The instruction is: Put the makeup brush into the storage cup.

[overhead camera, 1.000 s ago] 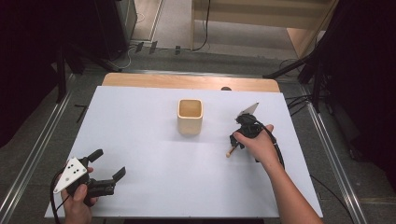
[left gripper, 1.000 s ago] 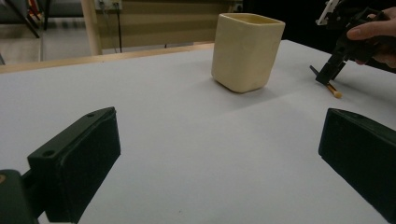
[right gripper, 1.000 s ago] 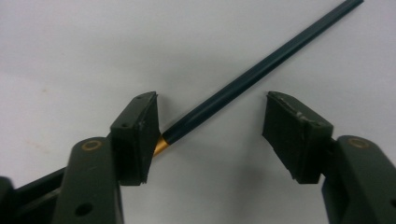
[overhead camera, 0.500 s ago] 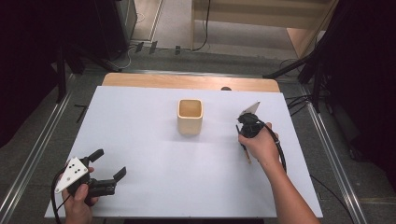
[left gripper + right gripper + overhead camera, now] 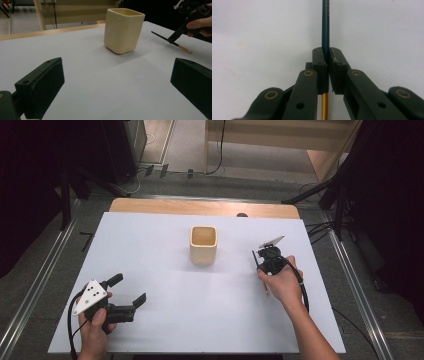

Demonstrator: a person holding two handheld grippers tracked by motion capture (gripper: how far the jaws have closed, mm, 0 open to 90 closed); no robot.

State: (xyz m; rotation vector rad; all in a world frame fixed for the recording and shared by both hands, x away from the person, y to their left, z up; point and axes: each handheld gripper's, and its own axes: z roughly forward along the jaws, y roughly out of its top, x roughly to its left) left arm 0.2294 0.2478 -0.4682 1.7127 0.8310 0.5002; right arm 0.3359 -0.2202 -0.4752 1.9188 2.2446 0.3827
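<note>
Our right gripper pinches a thin dark brush tight, just right of the cream cup. We should lift it, tip it upright and lower it slowly into the cup. Our left gripper rests spread wide, holding nothing.

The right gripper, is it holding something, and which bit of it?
Yes: the right gripper is shut on a thin dark pencil, pinching it where the dark shaft meets its gold end. The left gripper is open and holds nothing.
</note>
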